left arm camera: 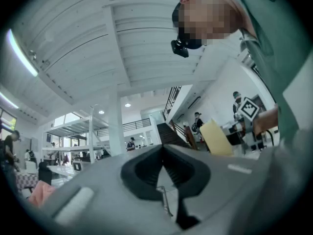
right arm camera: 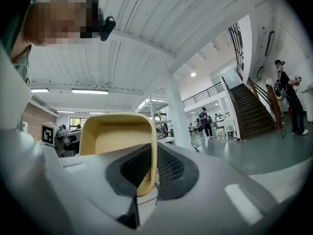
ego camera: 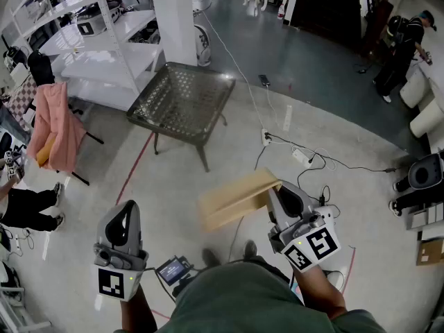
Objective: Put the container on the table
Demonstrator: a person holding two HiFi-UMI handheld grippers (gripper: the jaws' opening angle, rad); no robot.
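Note:
A tan rectangular container hangs in the air in front of me, tilted, its right rim pinched by my right gripper. In the right gripper view the container fills the middle, its wall clamped between the dark pads of that gripper. My left gripper is low on the left, pointing upward, shut with nothing in it; its pads meet at the tips of the gripper. The dark mesh-top table stands ahead on the floor, well beyond the container.
White shelving and a white pillar stand behind the table. A rack with a pink garment is at the left. Cables and a power strip lie on the floor to the right. A person stands far right.

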